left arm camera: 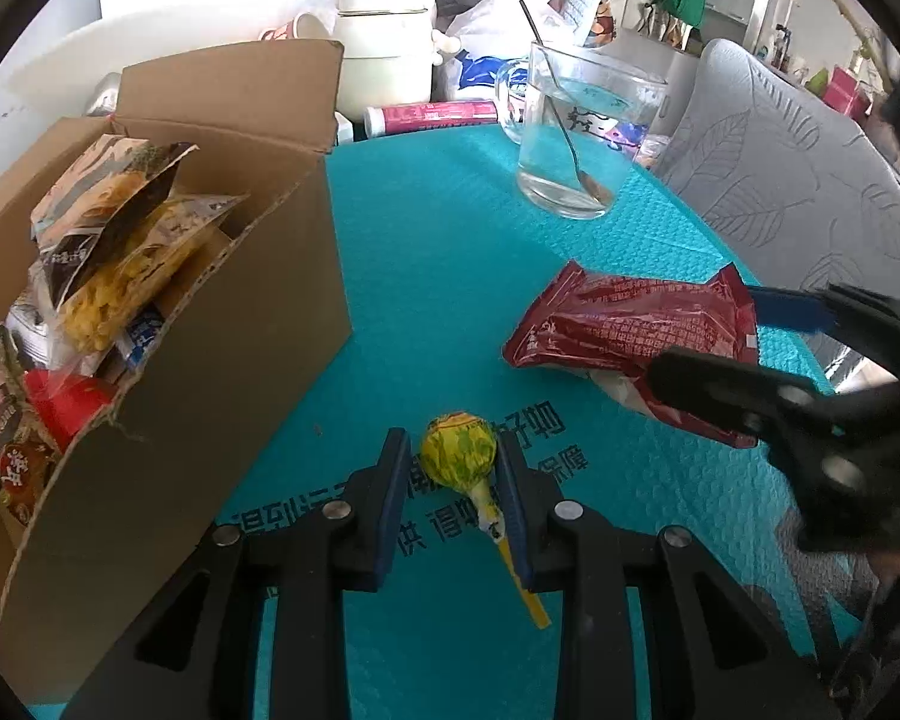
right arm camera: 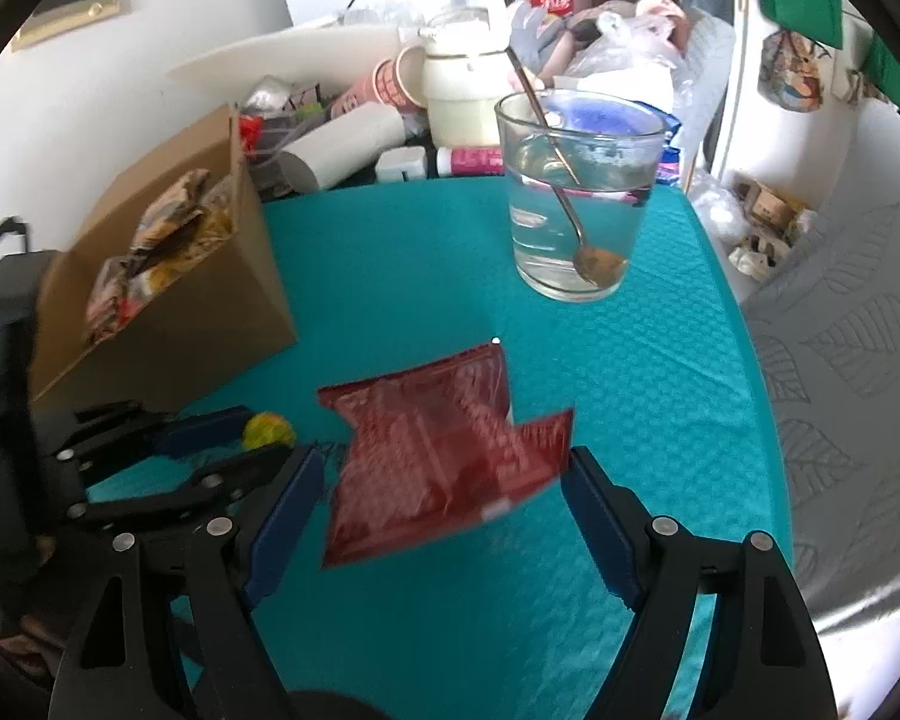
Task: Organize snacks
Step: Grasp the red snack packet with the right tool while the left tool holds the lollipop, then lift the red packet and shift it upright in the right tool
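Observation:
A yellow-green wrapped lollipop [left arm camera: 459, 456] lies on the teal mat between the blue pads of my left gripper [left arm camera: 453, 468]; the right pad touches its stick, the left pad stands apart, so the gripper is open. It also shows in the right wrist view [right arm camera: 267, 429]. A red snack packet [right arm camera: 438, 468] lies on the mat between the wide-open fingers of my right gripper [right arm camera: 444, 492], and shows in the left wrist view [left arm camera: 630, 330] too. A cardboard box [left arm camera: 222, 312] on the left holds several snack bags.
A glass of water with a spoon [right arm camera: 576, 192] stands at the back of the teal mat [right arm camera: 420, 276]. Behind it are a white kettle [left arm camera: 384, 42], a pink tube [left arm camera: 432, 115] and clutter. A grey leaf-patterned chair [left arm camera: 792, 168] is on the right.

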### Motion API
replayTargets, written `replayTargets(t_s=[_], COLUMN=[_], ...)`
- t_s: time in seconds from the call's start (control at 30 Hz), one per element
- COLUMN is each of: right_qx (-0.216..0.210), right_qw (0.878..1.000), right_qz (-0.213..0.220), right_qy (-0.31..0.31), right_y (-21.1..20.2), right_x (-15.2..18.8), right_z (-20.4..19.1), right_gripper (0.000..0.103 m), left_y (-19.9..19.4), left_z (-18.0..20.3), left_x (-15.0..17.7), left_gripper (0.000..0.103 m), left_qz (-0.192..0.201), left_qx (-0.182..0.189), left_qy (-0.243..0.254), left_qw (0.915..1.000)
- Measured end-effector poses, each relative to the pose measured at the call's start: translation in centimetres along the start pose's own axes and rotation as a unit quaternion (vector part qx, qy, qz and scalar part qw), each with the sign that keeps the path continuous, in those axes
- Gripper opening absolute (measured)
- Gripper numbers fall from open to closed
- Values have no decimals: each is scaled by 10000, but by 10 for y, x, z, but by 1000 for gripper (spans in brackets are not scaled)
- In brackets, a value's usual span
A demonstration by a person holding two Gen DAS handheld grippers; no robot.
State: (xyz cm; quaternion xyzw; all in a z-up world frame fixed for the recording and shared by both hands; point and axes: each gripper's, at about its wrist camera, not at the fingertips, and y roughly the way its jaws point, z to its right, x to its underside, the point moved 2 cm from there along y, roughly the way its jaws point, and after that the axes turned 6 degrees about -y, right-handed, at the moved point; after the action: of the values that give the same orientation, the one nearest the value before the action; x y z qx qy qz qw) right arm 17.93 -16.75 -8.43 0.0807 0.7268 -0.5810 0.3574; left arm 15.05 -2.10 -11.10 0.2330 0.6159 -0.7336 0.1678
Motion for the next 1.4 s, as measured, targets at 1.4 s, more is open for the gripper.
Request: replayTargets(t_s=[1.4], right_qx=[197], right_qw=[9990], right_qz=[-375], right_qy=[-161], right_y=[-51], right_x=[123], right_z=[-56], right_gripper=[69], left_y=[-56], left_z=[21], left_x=[99], left_gripper=[24], left_qz=[-401], left_qx=[139], left_qy=[252], left_qw=[9988])
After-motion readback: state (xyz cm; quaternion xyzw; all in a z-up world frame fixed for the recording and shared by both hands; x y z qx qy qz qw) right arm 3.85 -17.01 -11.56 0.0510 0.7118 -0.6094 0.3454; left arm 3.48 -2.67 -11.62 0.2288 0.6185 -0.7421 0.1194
